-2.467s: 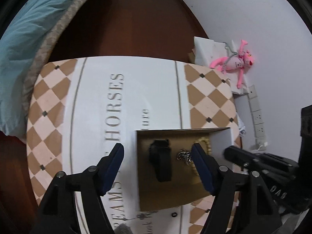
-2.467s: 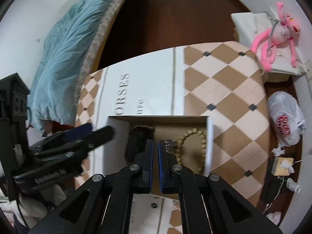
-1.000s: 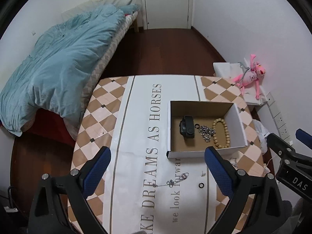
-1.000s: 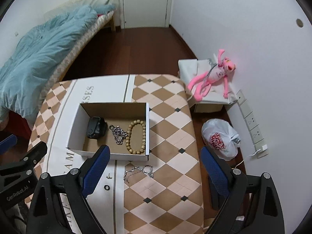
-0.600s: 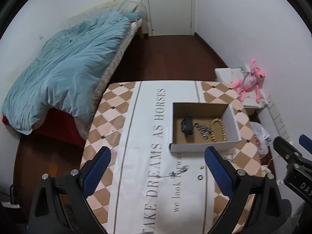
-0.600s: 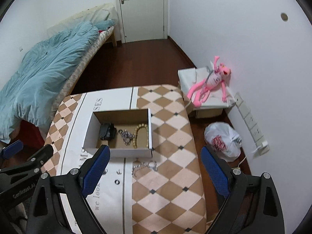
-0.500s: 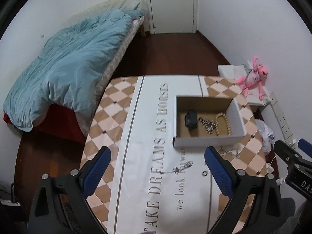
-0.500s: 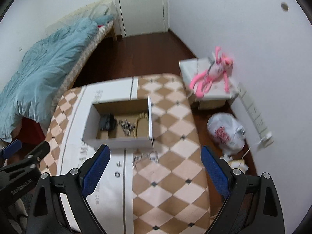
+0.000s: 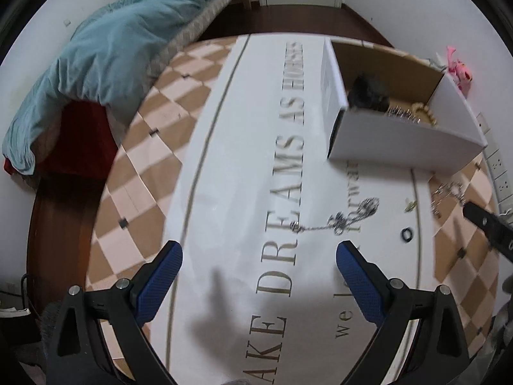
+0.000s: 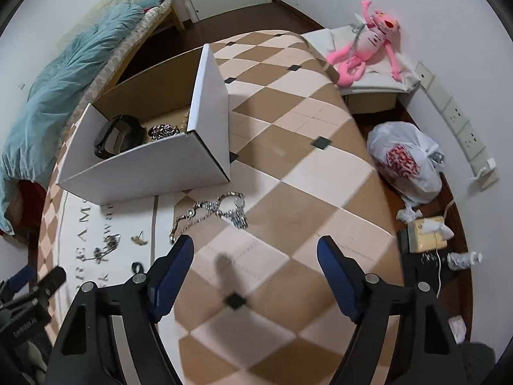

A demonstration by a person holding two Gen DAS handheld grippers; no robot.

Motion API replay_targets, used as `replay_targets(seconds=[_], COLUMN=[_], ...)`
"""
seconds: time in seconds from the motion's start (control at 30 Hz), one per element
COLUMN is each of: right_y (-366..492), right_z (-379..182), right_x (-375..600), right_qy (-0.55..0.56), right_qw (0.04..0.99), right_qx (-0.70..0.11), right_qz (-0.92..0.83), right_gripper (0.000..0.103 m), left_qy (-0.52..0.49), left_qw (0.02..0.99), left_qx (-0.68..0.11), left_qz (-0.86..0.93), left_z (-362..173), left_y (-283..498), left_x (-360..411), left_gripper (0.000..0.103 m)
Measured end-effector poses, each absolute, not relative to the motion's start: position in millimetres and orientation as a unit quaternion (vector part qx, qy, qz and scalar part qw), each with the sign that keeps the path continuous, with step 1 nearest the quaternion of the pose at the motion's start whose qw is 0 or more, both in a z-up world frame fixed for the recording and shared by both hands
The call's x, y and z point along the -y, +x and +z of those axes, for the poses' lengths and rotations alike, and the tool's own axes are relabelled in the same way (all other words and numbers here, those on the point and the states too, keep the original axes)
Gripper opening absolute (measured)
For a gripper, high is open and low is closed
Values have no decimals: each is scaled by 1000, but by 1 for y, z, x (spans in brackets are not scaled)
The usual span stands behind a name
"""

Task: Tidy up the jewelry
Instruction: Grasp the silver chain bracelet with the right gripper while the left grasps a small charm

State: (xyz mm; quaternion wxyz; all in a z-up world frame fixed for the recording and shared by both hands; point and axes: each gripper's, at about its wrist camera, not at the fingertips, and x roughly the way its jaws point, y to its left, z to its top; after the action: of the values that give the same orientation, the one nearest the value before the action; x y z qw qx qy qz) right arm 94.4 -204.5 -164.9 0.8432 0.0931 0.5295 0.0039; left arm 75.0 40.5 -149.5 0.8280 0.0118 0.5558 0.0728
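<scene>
A white cardboard box (image 9: 400,139) (image 10: 144,170) stands on the table and holds a black watch (image 10: 117,136), a silver chain (image 10: 163,130) and a bead bracelet (image 9: 423,114). On the tablecloth in front of it lie a thin silver necklace (image 9: 336,221) (image 10: 102,250), a black ring (image 9: 406,235) (image 10: 137,267), a small gold earring (image 10: 139,240) and a jewelled silver chain (image 10: 218,211) (image 9: 449,192). My left gripper (image 9: 258,268) is open and empty just short of the necklace. My right gripper (image 10: 255,264) is open and empty just short of the jewelled chain.
The table carries a checkered cloth (image 10: 304,166) with gold lettering. A bed with a blue quilt (image 9: 105,41) is on the left. A pink plush toy (image 10: 368,48), a white plastic bag (image 10: 407,160) and small clutter (image 10: 426,234) lie by the right wall.
Both grippers have dropped from high above the table to low over the loose jewelry. Earlier the right gripper was shut over the box; it is open now.
</scene>
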Motion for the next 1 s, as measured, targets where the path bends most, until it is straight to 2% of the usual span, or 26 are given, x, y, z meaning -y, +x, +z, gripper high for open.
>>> replay_targets(seconds=[0.2, 0.27, 0.3, 0.33, 0.37, 0.77, 0.83, 0.9, 0.93, 0.97, 1.0], right_y=[105, 105, 105, 104, 105, 64, 61, 59, 58, 58, 58], right_z=[-176, -176, -175, -174, -174, -160, -161, -163, -164, -164, -165], right_x=[181, 175, 173, 172, 172, 204, 204, 205, 206, 206, 206], right_qy=[32, 12, 6, 7, 7, 86, 89, 92, 94, 97, 98], right_qw=[862, 869, 873, 874, 872, 860, 858, 857, 855, 854, 853], right_qx=[-505, -495, -488, -486, -489, -503, -505, -508, -509, -511, -513], right_qz=[-4, -14, -15, -12, -10, 9, 7, 5, 3, 3, 3], right_gripper=[77, 66, 46, 19, 8, 7, 7, 7, 7, 7, 7], left_qy=[12, 19, 21, 21, 19, 41, 50, 58, 56, 59, 60], left_qw=[824, 825, 825, 825, 826, 839, 842, 841, 844, 846, 847], left_qx=[-562, -562, -562, -562, -562, -542, -537, -538, -533, -529, -526], left_qz=[66, 61, 58, 53, 48, -14, -21, -28, -32, -36, -42], left_z=[-163, -165, -166, -166, -165, -167, -168, -170, -170, -169, -169], left_y=[71, 73, 74, 75, 76, 99, 100, 102, 104, 104, 105], left_x=[-42, -39, -37, -35, -33, 12, 20, 27, 27, 30, 32], left_gripper=[98, 98, 98, 98, 98, 97, 87, 68, 65, 55, 39])
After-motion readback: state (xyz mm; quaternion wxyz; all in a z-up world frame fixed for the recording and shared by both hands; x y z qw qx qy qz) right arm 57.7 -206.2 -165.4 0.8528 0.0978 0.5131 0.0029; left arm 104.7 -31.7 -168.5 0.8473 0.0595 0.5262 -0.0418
